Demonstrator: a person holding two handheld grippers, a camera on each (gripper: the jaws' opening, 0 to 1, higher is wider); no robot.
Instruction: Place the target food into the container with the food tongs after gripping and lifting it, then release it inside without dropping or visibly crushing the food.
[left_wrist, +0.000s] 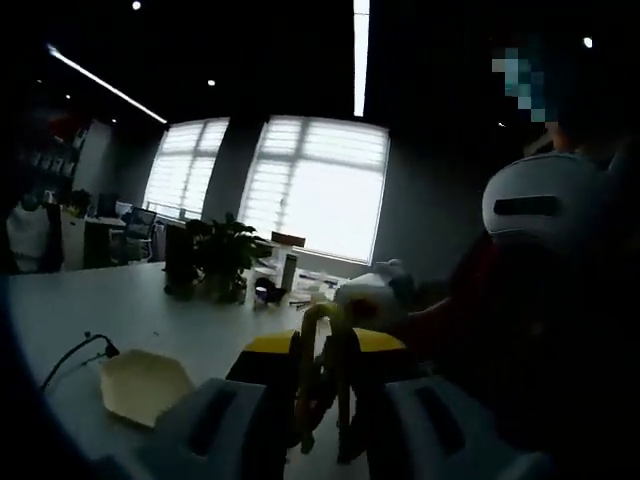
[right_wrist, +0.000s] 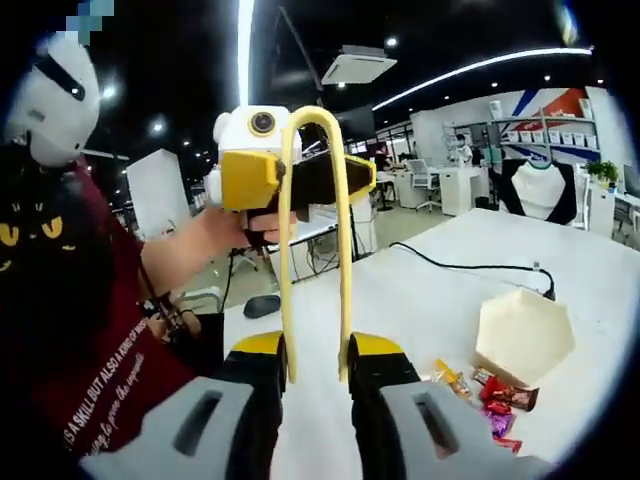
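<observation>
With our right gripper (right_wrist: 315, 365) clamped on the yellow tongs (right_wrist: 313, 240) and the left gripper (left_wrist: 322, 400) seemingly too, the snacks (right_wrist: 490, 395) beside the container (right_wrist: 522, 335) lie untouched; squeezing hard could crush one.

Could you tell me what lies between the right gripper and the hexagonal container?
In the right gripper view, wrapped snacks lie on the table between the right gripper and the hexagonal container.

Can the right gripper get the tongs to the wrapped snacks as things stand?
Probably yes: the right gripper holds the yellow tongs raised, and bare table lies between it and the wrapped snacks beside the hexagonal container.
</observation>
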